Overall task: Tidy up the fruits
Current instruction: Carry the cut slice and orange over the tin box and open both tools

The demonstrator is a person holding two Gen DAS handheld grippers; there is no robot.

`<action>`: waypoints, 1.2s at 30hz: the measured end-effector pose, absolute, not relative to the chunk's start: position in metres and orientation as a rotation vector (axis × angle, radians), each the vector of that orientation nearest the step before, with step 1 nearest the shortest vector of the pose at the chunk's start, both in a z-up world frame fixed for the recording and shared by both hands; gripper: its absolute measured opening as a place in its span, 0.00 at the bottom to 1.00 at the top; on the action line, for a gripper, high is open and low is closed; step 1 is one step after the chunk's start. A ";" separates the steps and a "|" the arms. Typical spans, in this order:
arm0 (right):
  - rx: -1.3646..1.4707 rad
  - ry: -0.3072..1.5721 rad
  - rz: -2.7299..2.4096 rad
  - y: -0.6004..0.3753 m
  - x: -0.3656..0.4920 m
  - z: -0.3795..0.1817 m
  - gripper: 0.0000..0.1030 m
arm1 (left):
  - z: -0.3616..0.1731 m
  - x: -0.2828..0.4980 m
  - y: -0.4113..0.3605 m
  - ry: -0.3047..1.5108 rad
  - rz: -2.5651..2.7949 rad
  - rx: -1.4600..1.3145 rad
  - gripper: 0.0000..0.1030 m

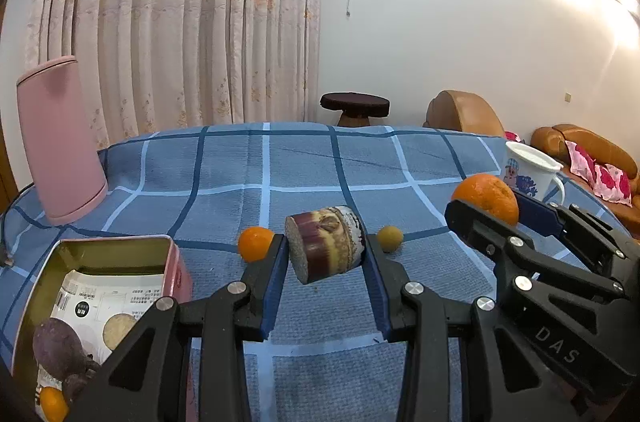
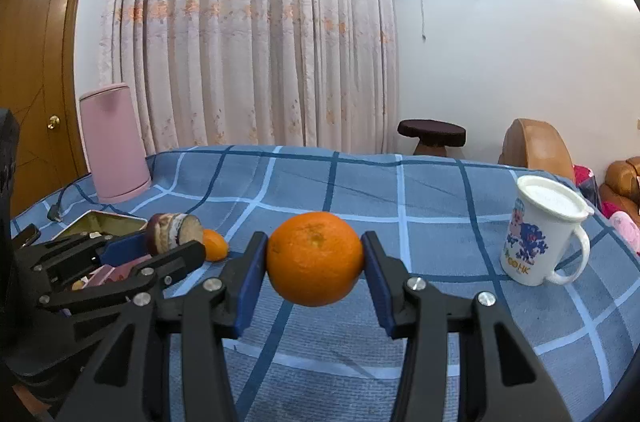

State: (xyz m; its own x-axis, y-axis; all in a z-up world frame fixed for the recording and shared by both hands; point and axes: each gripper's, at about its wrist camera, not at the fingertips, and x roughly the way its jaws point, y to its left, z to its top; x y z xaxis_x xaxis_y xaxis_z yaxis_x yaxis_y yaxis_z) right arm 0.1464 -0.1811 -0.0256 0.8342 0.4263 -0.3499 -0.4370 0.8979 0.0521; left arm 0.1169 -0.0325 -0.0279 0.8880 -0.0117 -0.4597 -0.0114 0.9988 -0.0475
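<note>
My left gripper (image 1: 326,254) is shut on a cut chunk of purple-skinned fruit (image 1: 326,244), held above the blue checked cloth. My right gripper (image 2: 315,258) is shut on a large orange (image 2: 315,258); in the left wrist view that orange (image 1: 488,196) shows at the right. A small orange (image 1: 255,243) and a small yellowish fruit (image 1: 390,239) lie on the cloth just beyond the left fingers. An open pink tin (image 1: 176,274) at lower left holds dark purple fruits (image 1: 58,346), a small orange (image 1: 52,404) and a printed sheet.
A tall pink container (image 1: 60,138) stands at the far left on the table (image 1: 304,162). A lidded white mug (image 2: 540,234) stands at the right. Behind are curtains, a dark stool (image 1: 354,104) and brown sofas. A cable (image 2: 60,202) lies by the pink container.
</note>
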 end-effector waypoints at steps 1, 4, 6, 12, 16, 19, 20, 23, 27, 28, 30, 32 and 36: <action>-0.031 0.362 0.457 -0.181 0.146 -0.026 0.49 | -0.028 0.116 -0.032 0.475 -0.001 -0.052 0.38; -0.032 0.357 0.456 -0.179 0.146 -0.026 0.49 | -0.027 0.112 -0.031 0.468 -0.004 -0.053 0.38; -0.033 0.355 0.456 -0.178 0.145 -0.026 0.49 | -0.028 0.110 -0.030 0.465 -0.003 -0.055 0.38; -0.039 0.347 0.463 -0.175 0.143 -0.025 0.49 | -0.027 0.105 -0.024 0.466 0.002 -0.070 0.38; -0.034 0.341 0.470 -0.173 0.140 -0.024 0.49 | -0.027 0.103 -0.019 0.473 -0.002 -0.084 0.38; -0.036 0.340 0.477 -0.170 0.138 -0.024 0.49 | -0.027 0.099 -0.015 0.471 0.000 -0.088 0.38; -0.039 0.341 0.481 -0.168 0.137 -0.024 0.49 | -0.027 0.097 -0.014 0.470 0.002 -0.089 0.38; -0.049 0.345 0.492 -0.164 0.134 -0.024 0.49 | -0.025 0.093 -0.008 0.465 0.009 -0.094 0.38; -0.050 0.351 0.508 -0.159 0.131 -0.024 0.49 | -0.025 0.087 -0.002 0.463 0.014 -0.104 0.38; -0.048 0.357 0.514 -0.158 0.131 -0.025 0.49 | -0.025 0.087 -0.001 0.463 0.014 -0.106 0.38; -0.047 0.365 0.524 -0.155 0.131 -0.026 0.49 | -0.024 0.084 0.002 0.463 0.015 -0.110 0.38; -0.049 0.371 0.531 -0.152 0.130 -0.026 0.49 | -0.022 0.082 0.004 0.460 0.016 -0.110 0.38; -0.040 0.389 0.554 -0.145 0.130 -0.027 0.49 | -0.018 0.076 0.009 0.453 0.014 -0.115 0.38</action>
